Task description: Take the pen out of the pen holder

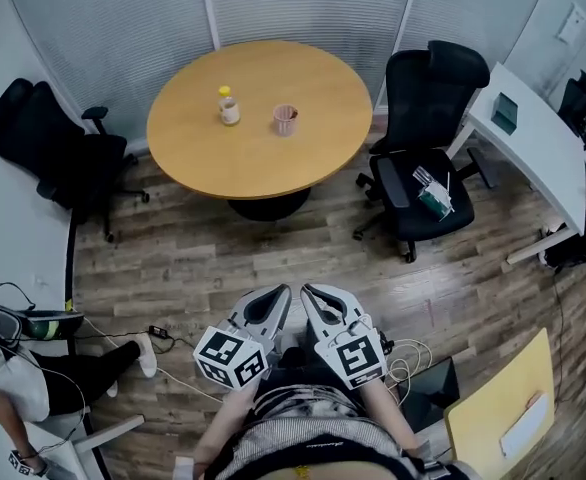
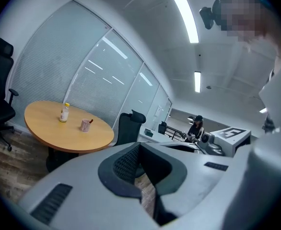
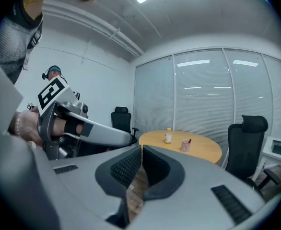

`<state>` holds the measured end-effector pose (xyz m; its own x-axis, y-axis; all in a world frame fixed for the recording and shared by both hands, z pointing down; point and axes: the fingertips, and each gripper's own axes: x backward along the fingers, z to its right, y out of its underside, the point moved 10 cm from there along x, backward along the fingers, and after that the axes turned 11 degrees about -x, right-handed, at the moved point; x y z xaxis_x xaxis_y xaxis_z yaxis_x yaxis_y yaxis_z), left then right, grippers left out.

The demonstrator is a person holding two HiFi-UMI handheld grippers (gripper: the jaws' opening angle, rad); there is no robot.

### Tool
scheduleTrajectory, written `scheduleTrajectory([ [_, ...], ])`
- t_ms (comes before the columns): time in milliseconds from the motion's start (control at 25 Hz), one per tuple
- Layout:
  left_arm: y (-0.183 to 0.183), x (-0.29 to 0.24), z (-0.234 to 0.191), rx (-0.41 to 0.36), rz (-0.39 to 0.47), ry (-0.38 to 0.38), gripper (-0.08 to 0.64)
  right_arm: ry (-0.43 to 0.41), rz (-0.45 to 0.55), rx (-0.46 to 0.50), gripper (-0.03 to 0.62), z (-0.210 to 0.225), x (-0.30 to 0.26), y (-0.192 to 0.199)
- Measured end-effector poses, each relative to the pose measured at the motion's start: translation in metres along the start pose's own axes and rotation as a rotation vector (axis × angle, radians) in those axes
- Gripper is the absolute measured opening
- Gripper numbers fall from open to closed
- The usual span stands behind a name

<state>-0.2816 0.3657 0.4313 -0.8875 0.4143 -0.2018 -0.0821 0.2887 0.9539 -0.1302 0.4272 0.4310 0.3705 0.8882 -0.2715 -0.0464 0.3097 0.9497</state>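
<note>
A pink pen holder point(image 1: 285, 119) stands on the round wooden table point(image 1: 203, 153), with a dark red pen point(image 3: 189, 141) sticking out of it. The same pen holder point(image 2: 85, 125) shows small in the left gripper view, and the pen holder point(image 3: 185, 145) in the right gripper view too. My left gripper point(image 1: 278, 294) and right gripper point(image 1: 310, 293) are held close to my body, side by side, far from the table. Both have their jaws together and hold nothing.
A small bottle with a yellow cap point(image 1: 229, 106) stands left of the pen holder. Black office chairs sit at the left point(image 1: 58, 153) and right point(image 1: 423, 143) of the table. A white desk point(image 1: 533, 138) is at the far right. A seated person point(image 1: 13, 368) and cables lie at lower left.
</note>
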Motion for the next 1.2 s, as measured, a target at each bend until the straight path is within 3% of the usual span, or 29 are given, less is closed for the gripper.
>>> scheduleTrajectory([
  [280, -0.011, -0.042, -0.015, 0.003, -0.011, 0.025, 0.003, 0.009, 0.003, -0.010, 0.025, 0.036, -0.019, -0.010],
  [720, -0.044, -0.123, -0.060, 0.001, 0.008, -0.001, 0.003, -0.030, 0.012, 0.007, 0.025, 0.115, -0.077, -0.050],
  [1200, -0.064, -0.187, -0.088, 0.025, 0.030, -0.105, 0.003, -0.136, -0.009, 0.034, 0.025, 0.186, -0.123, -0.073],
])
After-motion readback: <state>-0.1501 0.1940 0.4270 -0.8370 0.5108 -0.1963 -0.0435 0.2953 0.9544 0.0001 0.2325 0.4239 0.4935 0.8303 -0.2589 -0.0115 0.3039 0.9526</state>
